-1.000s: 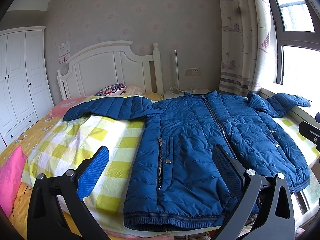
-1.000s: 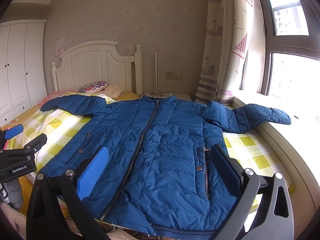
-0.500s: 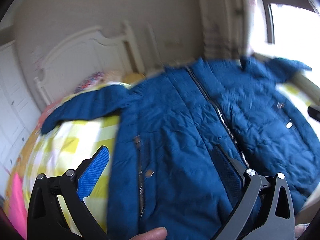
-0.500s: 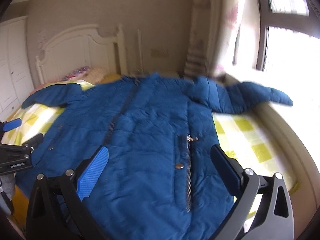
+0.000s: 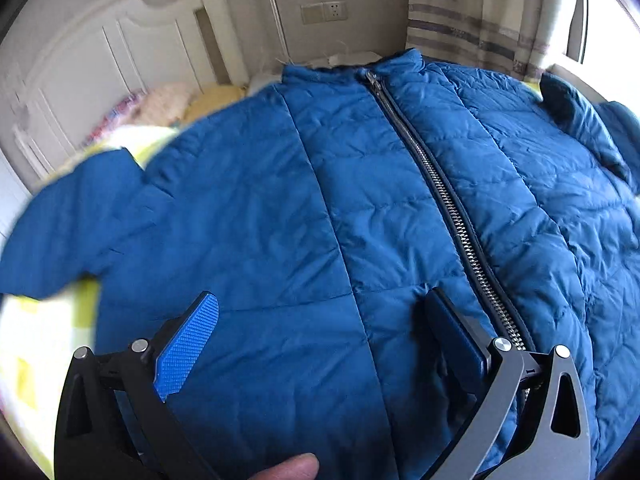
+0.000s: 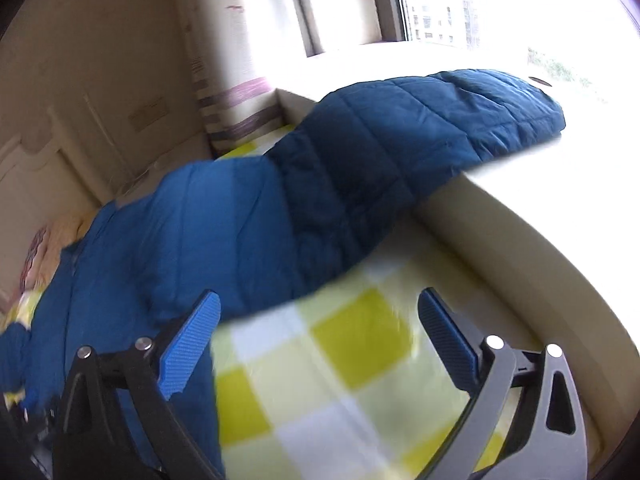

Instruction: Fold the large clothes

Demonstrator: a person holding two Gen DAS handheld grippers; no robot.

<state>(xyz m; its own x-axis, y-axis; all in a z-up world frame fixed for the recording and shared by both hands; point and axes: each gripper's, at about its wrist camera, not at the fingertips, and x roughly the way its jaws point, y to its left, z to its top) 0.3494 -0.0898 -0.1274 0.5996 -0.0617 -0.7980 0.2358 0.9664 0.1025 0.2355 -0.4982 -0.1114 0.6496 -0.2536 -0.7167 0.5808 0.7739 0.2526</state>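
Observation:
A large blue quilted jacket (image 5: 360,208) lies front up and zipped on a bed with a yellow-checked sheet (image 6: 352,368). My left gripper (image 5: 320,304) hovers open over the jacket's chest, just left of the zipper (image 5: 452,208), with nothing pinched. My right gripper (image 6: 320,300) is open and its jaws are closing. It hangs over the sheet at the jacket's (image 6: 200,232) window-side edge, with only bedding below the gap. That side's sleeve (image 6: 432,120) drapes up onto the window ledge. The other sleeve (image 5: 76,220) stretches out to the left.
A white headboard (image 5: 120,40) and pillows (image 5: 168,100) stand behind the collar. A wall socket (image 5: 324,12) and a curtain (image 5: 460,20) are further back. The cream window ledge (image 6: 540,208) borders the bed on the right. A person's fingertip (image 5: 288,468) shows at the bottom.
Both grippers have come in close over the bed and tipped downward. The left one now sits over the chest; the right one swung toward the window-side sleeve and rolled.

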